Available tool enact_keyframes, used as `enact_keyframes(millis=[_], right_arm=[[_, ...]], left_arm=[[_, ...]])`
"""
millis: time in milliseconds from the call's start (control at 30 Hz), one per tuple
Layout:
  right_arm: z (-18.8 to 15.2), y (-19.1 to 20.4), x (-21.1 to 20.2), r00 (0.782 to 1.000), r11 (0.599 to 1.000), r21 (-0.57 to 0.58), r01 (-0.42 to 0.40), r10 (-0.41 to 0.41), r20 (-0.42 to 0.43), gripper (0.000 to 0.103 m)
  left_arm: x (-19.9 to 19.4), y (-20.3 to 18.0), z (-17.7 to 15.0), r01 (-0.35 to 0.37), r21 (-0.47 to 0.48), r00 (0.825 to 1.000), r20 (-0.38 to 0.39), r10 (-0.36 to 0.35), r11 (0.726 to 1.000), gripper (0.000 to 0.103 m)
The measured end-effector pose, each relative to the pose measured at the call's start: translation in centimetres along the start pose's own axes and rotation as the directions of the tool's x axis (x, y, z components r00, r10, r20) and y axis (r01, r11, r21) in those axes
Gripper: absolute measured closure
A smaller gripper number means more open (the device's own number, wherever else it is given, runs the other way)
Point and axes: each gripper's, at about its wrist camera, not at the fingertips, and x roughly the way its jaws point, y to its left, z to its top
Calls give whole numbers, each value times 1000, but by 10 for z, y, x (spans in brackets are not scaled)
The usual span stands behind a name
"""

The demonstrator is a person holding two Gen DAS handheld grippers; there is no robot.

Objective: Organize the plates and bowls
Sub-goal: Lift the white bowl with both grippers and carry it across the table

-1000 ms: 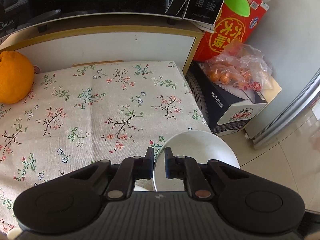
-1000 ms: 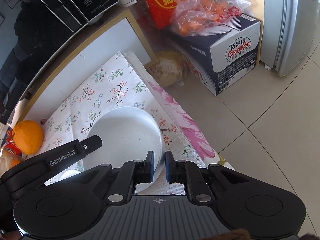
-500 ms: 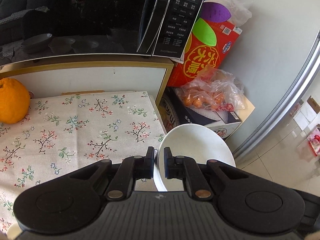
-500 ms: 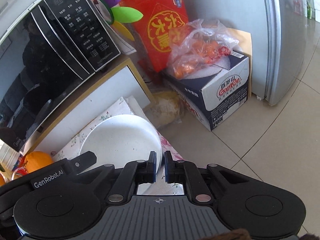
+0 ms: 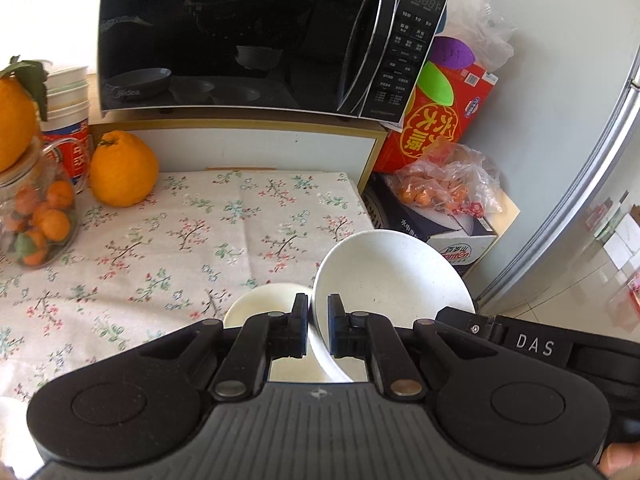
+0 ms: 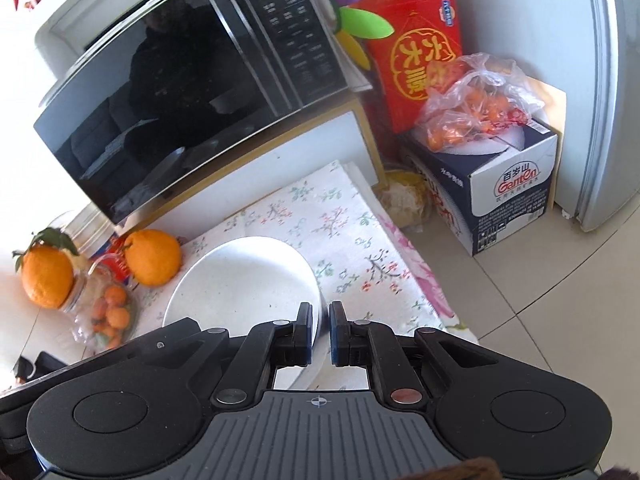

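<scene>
white plate (image 5: pixel 390 280) is pinched at its rim from both sides: my left gripper (image 5: pixel 318 330) on one edge, my right gripper (image 6: pixel 320 330) on the opposite, holding it above the floral tablecloth (image 5: pixel 180 236). thin rim grips; if my hands drift apart it could slip onto the small bowl (image 5: pixel 264 306) below.

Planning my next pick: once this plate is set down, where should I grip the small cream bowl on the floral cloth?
I'd take the small cream bowl by its rim, coming from above on its left side, one finger inside, one outside. It sits upright, mouth open; the white plate in the left tongs crowds its right edge.
</scene>
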Motion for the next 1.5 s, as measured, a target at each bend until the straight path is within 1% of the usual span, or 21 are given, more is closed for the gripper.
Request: enact_keyframes(millis=[100,133,267,367,433,533,633,800,1000,1100,1167,1300,1400,1500], right_arm=[[-14,13,-6,998,998,-41,-37,35,-54,93],[-20,20,-8,996,997,-65,-52,47,-77,93],[-43,42,-15,991,981,-179,-79,57,-124,93],[-62,55,-17,985,967,-238,-86,48,-163,93],[-78,63,-16,980,952,-294,-90,32,-195,93],[-98,69,-9,969,934,-346,-92,3,-247,93],[-107,70,-2,959,931,-355,-88,-17,-282,93],[-110,71,2,955,934,-348,-84,-25,-296,93],[-113,70,17,946,934,-355,-48,-71,-315,93],[-116,68,24,942,931,-363,-29,-96,-322,93],[-117,67,27,938,934,-357,-29,-98,-333,93],[-117,69,30,938,936,-352,-27,-98,-333,93],[-116,70,32,939,938,-346,-26,-96,-331,91],[-115,68,35,935,942,-336,-22,-99,-340,91]], left_arm=[[-22,15,-17,-14,-20,1000,-9,14,1000,95],[-28,20,-23,-20,-27,1000,-12,20,999,95],[-47,37,-48,-32,-63,999,-42,30,998,95],[-56,47,-68,-46,-86,997,-72,40,995,95],[-59,55,-79,-59,-113,994,-94,48,992,95],[-60,63,-94,-70,-136,991,-122,53,988,95],[-58,65,-104,-73,-126,989,-138,56,989,95],[-48,71,-110,-65,-115,985,-167,45,991,95],[-35,67,-113,-75,-97,979,-196,55,992,94],[-30,62,-115,-83,-70,979,-194,68,994,93],[-26,62,-115,-93,-62,978,-194,79,994,93],[-21,68,-117,-100,-73,975,-206,83,992,93],[-22,67,-117,-104,-55,976,-196,91,993,92],[-22,67,-116,-100,-50,978,-187,89,994,91]])
